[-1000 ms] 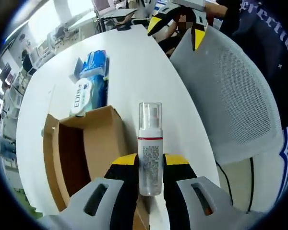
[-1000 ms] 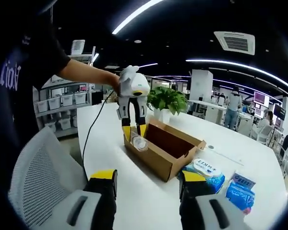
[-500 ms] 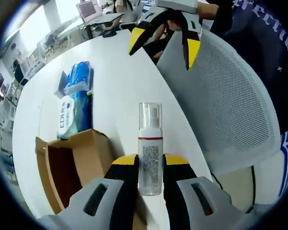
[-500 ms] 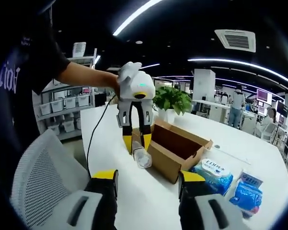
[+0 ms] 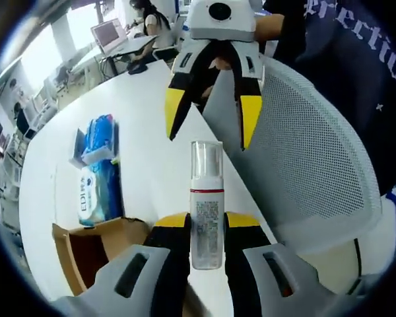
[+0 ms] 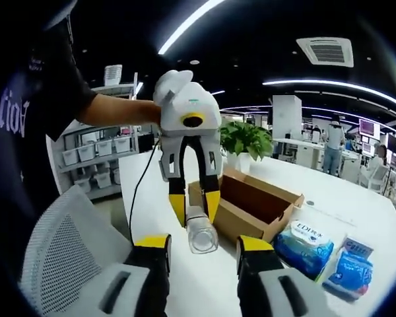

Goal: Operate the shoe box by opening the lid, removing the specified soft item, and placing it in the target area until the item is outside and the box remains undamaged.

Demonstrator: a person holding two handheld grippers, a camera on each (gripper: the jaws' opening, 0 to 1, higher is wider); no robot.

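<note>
Gripping the pump bottle [image 5: 206,205] with my left gripper [image 5: 206,228] outside the cardboard box [image 6: 247,206], I am offering it to my open right gripper [image 5: 210,113], which must close gently.

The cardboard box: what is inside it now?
The cardboard box is open, and the right gripper view shows bare brown inner walls. Its floor is hidden by the front wall, so I cannot tell whether anything lies there.

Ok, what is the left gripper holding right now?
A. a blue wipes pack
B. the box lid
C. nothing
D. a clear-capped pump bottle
D: the left gripper has its jaws shut on the pump bottle, held above the white table.
</note>
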